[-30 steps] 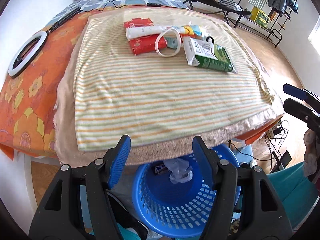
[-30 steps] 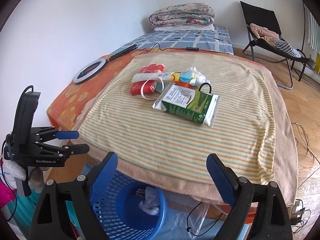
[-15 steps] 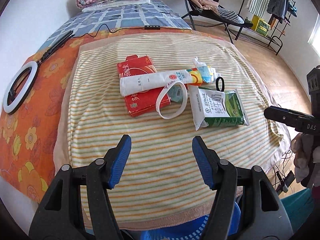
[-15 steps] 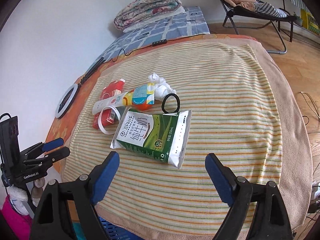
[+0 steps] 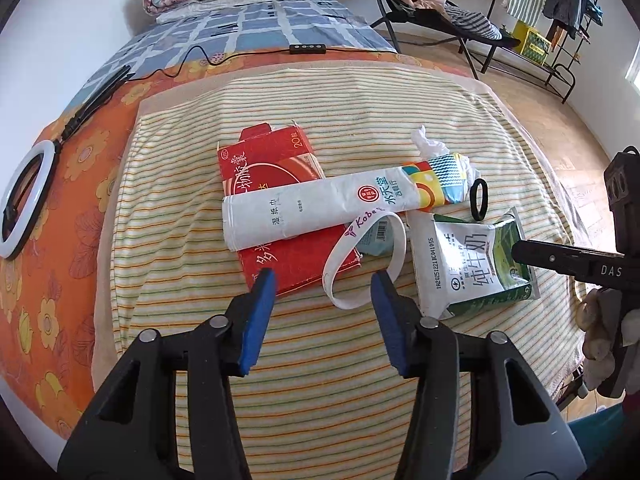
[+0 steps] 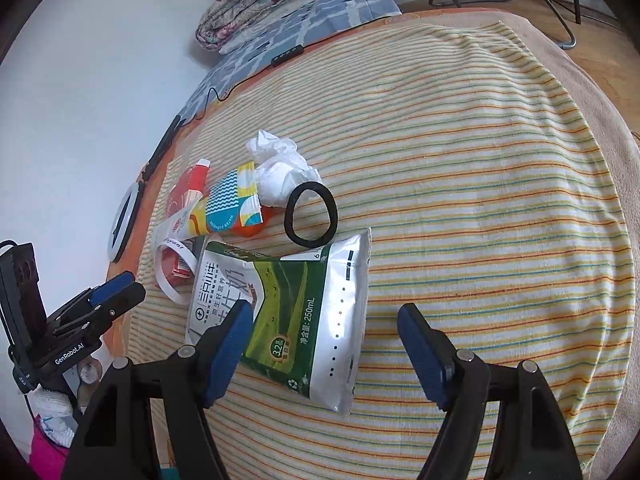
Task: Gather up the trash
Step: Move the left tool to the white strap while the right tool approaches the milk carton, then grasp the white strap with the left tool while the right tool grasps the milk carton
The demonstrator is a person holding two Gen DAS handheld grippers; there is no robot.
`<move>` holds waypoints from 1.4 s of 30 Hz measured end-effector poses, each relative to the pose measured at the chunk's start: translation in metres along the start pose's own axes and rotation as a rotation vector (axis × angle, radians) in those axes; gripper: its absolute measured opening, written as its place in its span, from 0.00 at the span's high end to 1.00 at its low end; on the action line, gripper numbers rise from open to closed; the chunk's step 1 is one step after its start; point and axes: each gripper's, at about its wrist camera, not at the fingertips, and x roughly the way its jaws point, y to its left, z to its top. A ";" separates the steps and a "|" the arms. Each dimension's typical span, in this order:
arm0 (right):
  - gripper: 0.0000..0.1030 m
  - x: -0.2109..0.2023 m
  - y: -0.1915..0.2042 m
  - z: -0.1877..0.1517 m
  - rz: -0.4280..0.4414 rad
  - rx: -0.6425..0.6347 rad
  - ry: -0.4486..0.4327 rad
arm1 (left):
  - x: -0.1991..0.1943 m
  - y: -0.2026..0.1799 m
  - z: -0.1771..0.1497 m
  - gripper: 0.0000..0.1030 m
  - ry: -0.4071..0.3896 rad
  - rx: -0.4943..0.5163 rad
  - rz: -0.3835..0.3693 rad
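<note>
The trash lay clustered on the striped yellow-and-white towel [image 5: 320, 392] spread over the bed, and both grippers were bearing down on it. The left gripper [image 5: 323, 285], black-framed with blue pads, hovered over the white looped paper band [image 5: 362, 264], its jaws closing with the near end of that loop sitting between the fingertips, the pads not yet pressing on it. Just behind the band was the flattened red cardboard box [image 5: 280, 208], and across it lay the long white wet-wipe wrapper [image 5: 320, 210] with its colourful end pointing right. Beyond that end sat a crumpled white tissue [image 6: 280, 168], touching the wrapper, and a black elastic hair tie [image 6: 310, 216] lay just beside it on the towel. The right gripper [image 6: 325, 322] was over the green-and-white flattened milk pouch [image 6: 304, 320], jaws closing too; its left pad stood in front of the pouch's printed face while the right pad stood clear over bare towel, so nothing was gripped. From the left wrist view that same right gripper reached in from the right edge above the pouch. A white ring light [image 5: 24, 200] rested on the orange flowered bedsheet [image 5: 60, 240] well apart from the pile.
</note>
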 end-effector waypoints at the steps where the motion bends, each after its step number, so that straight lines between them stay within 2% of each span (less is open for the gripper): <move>1: 0.27 0.003 -0.001 0.001 0.003 0.006 0.002 | 0.003 0.001 0.001 0.56 0.006 -0.003 -0.001; 6: 0.28 0.007 0.003 0.004 0.008 -0.007 -0.006 | 0.016 0.005 0.004 0.56 0.022 -0.023 -0.002; 7: 0.33 0.008 0.004 0.004 0.008 -0.008 -0.005 | 0.017 0.005 0.005 0.57 0.023 -0.023 0.001; 10: 0.37 0.011 0.007 0.006 0.009 -0.016 -0.002 | 0.021 0.004 0.007 0.65 0.025 -0.020 0.006; 11: 0.39 0.011 0.009 0.006 0.008 -0.022 -0.001 | 0.021 0.003 0.007 0.65 0.026 -0.018 0.003; 13: 0.49 0.012 0.012 0.005 0.003 -0.032 0.003 | 0.022 0.001 0.007 0.66 0.021 -0.007 0.009; 14: 0.51 0.012 0.013 0.006 0.005 -0.032 0.001 | 0.022 -0.001 0.007 0.69 0.019 0.001 0.011; 15: 0.54 0.012 0.014 0.006 0.012 -0.028 -0.001 | 0.023 -0.003 0.008 0.79 0.019 0.008 0.013; 16: 0.56 0.011 0.013 0.006 0.018 -0.024 -0.001 | 0.023 -0.004 0.008 0.84 0.021 0.014 0.013; 18: 0.59 0.011 0.015 0.007 0.025 -0.022 -0.009 | 0.024 -0.005 0.007 0.85 0.020 0.020 0.012; 19: 0.62 0.009 0.016 0.007 0.029 -0.024 -0.016 | 0.023 -0.005 0.006 0.91 0.018 0.021 0.011; 20: 0.63 0.007 0.017 0.008 0.030 -0.028 -0.023 | 0.023 -0.006 0.006 0.92 0.016 0.023 0.010; 25: 0.73 -0.011 0.030 0.008 0.036 -0.070 -0.066 | 0.013 -0.003 0.007 0.93 -0.015 0.021 0.005; 30: 0.75 -0.030 0.050 0.002 0.020 -0.144 -0.101 | 0.003 0.001 0.007 0.94 -0.041 0.013 -0.001; 33: 0.76 -0.039 0.061 -0.001 -0.005 -0.185 -0.124 | -0.003 -0.002 0.006 0.94 -0.073 0.038 0.017; 35: 0.76 -0.042 0.063 -0.002 -0.015 -0.198 -0.131 | -0.005 -0.003 0.008 0.91 -0.069 0.021 -0.005; 36: 0.76 -0.043 0.064 -0.003 -0.023 -0.203 -0.132 | -0.004 -0.003 0.010 0.84 -0.064 0.017 -0.022; 37: 0.76 -0.043 0.063 -0.003 -0.026 -0.204 -0.132 | -0.003 -0.005 0.011 0.72 -0.062 0.020 -0.024; 39: 0.76 -0.043 0.059 -0.004 -0.026 -0.192 -0.127 | 0.002 -0.010 0.013 0.59 -0.057 0.033 -0.009; 42: 0.76 -0.044 0.056 -0.004 -0.025 -0.184 -0.127 | 0.015 -0.017 0.016 0.59 -0.031 0.043 0.006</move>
